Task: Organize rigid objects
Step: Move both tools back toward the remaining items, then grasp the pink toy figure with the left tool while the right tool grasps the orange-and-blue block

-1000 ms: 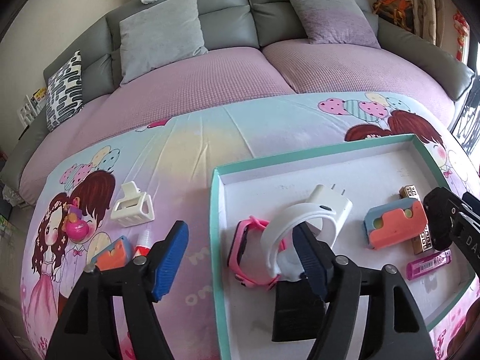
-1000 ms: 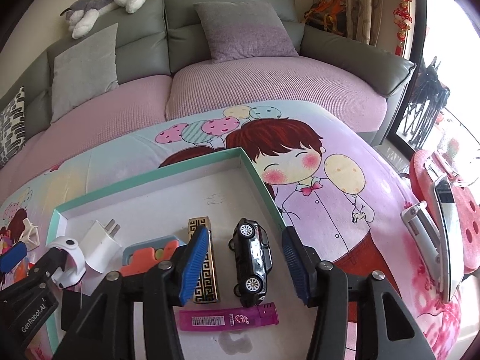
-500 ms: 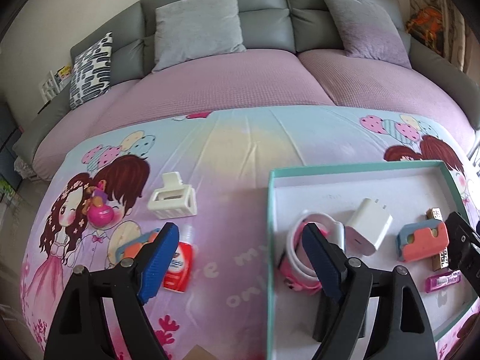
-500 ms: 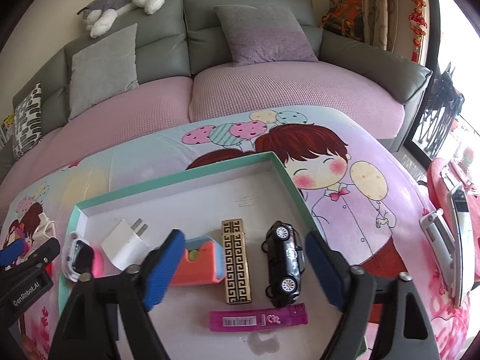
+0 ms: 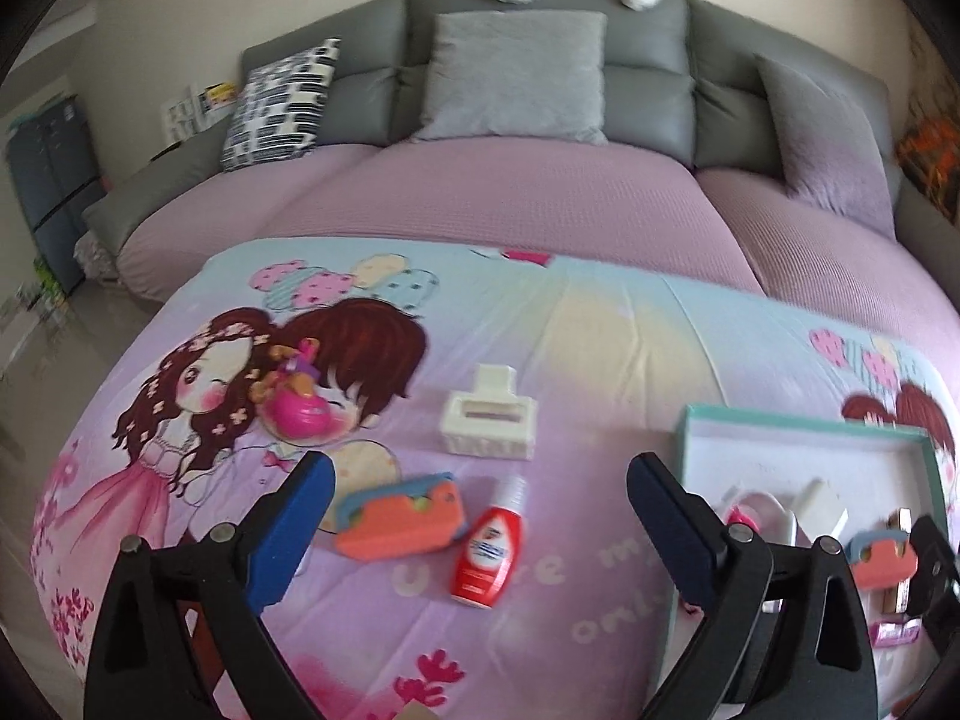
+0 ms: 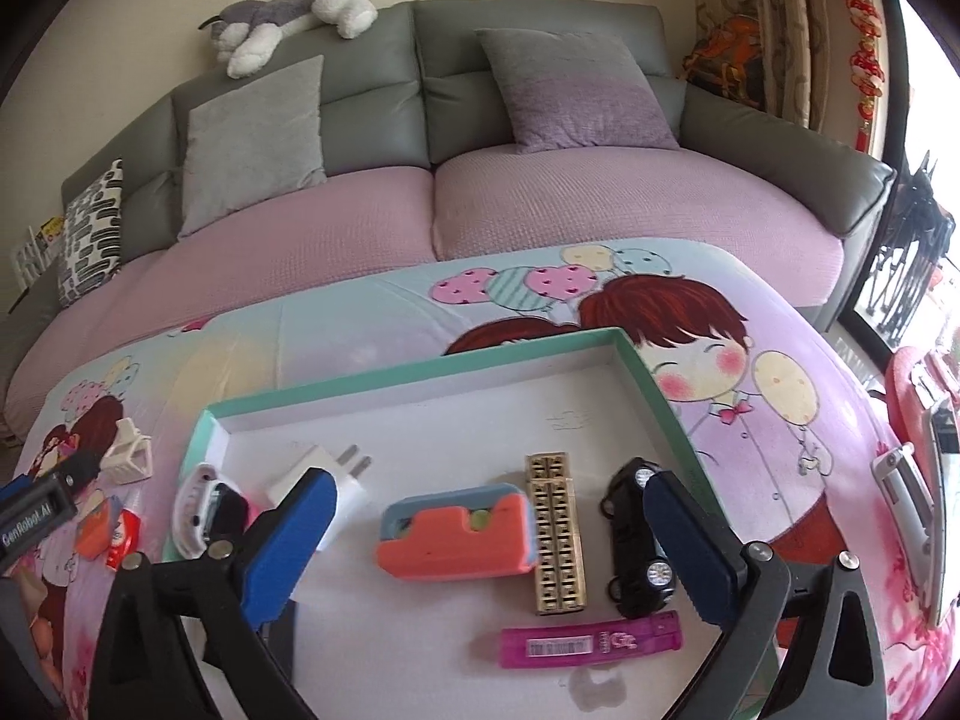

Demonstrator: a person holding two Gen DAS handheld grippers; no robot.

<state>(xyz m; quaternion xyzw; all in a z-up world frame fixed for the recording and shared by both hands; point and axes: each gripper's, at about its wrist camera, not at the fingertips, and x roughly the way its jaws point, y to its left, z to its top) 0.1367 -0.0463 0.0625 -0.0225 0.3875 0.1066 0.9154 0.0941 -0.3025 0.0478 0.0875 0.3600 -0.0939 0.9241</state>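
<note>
My left gripper is open and empty over the cartoon-print cloth, above an orange-and-blue block and a red bottle. A white hair claw and a pink toy lie beyond. My right gripper is open and empty over the teal-rimmed tray. The tray holds an orange-and-blue block, a gold patterned box, a black toy car, a magenta case, a white charger and a white-and-pink watch.
The tray's left corner shows at the right of the left wrist view. A grey and purple sofa with cushions stands behind the cloth. A red stool with a white device is at the far right.
My left gripper has swung left, away from the tray and the watch, to over the loose items on the cloth. My right gripper has drawn back and opened wider; the car sits free.
</note>
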